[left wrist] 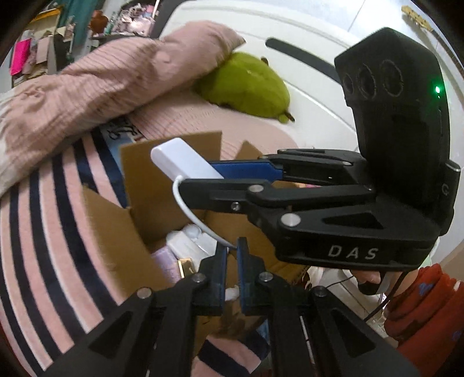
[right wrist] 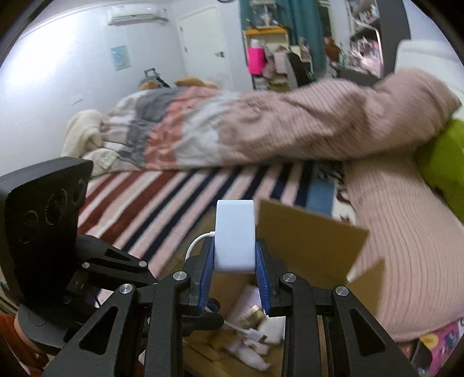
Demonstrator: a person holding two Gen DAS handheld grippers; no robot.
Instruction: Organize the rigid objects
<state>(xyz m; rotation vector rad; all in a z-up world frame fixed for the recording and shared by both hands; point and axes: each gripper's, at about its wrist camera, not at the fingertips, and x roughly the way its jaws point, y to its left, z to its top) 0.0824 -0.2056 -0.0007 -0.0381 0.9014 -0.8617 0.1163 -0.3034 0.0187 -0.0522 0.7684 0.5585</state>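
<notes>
Left gripper (left wrist: 231,278): fingers (left wrist: 218,275) nearly together with a narrow gap; thin white cable (left wrist: 191,214) runs down into that gap, can't tell if it's pinched or just passing through.

Right gripper (right wrist: 235,261): blue-padded fingers (right wrist: 206,278) clamped on both sides of a white power bank (right wrist: 235,236), which stands upright out of the grip. In the left wrist view the same power bank (left wrist: 185,159) sits at the tip of the right gripper (left wrist: 220,177), which reaches in from the right, cable looping off its near end.

Power bank is held in the air over an open cardboard box (left wrist: 139,208), flaps (right wrist: 310,240) up. Box sits on the bed. Inside it: white and pale pink small items (left wrist: 185,240), something gold (right wrist: 255,311), a white cable plug (right wrist: 252,333). Contents blurred, can't identify further.

Beyond the box: striped pink/navy bed cover (left wrist: 58,226), pink ribbed pillow (right wrist: 333,124), crumpled duvet (right wrist: 162,121), green plush toy (left wrist: 246,84) against the white headboard (left wrist: 290,34). Far back: door (right wrist: 200,43), wall air conditioner (right wrist: 136,16).
</notes>
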